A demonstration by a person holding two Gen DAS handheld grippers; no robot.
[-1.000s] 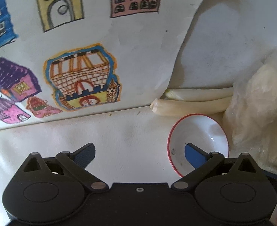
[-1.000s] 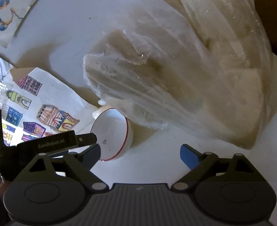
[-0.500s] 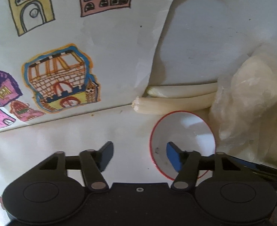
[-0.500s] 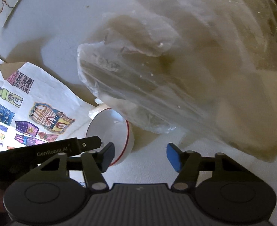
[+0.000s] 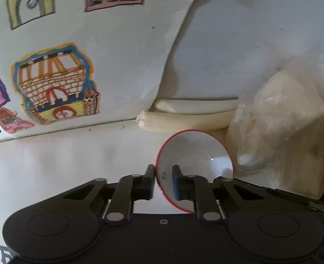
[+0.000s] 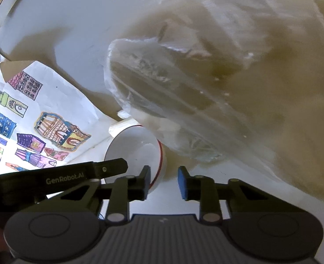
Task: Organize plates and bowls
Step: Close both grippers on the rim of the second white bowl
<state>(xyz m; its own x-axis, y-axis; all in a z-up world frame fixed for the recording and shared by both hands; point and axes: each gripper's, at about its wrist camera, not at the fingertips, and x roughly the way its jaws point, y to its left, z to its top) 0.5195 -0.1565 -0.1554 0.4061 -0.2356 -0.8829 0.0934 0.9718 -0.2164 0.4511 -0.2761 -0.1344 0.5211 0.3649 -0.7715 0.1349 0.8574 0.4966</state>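
A small white bowl with a red rim (image 5: 197, 151) sits on the white table beside a plastic bag. My left gripper (image 5: 163, 181) is shut on the bowl's near left rim, one finger outside the wall and one inside. In the right wrist view the same bowl (image 6: 137, 147) lies left of centre, with the left gripper's black arm (image 6: 78, 173) reaching to it. My right gripper (image 6: 163, 183) has narrowed around the bowl's right rim, its left finger over the rim, the right finger outside with a gap.
A large clear plastic bag of pale contents (image 6: 216, 77) fills the right and touches the bowl (image 5: 278, 132). Two white rolled tubes (image 5: 188, 118) lie behind the bowl. A sheet with coloured house drawings (image 5: 56, 83) covers the left of the table.
Both grippers have closed from wide open. The left one shifted right and now pinches the bowl's rim. The right one moved closer to the bowl and narrowed.
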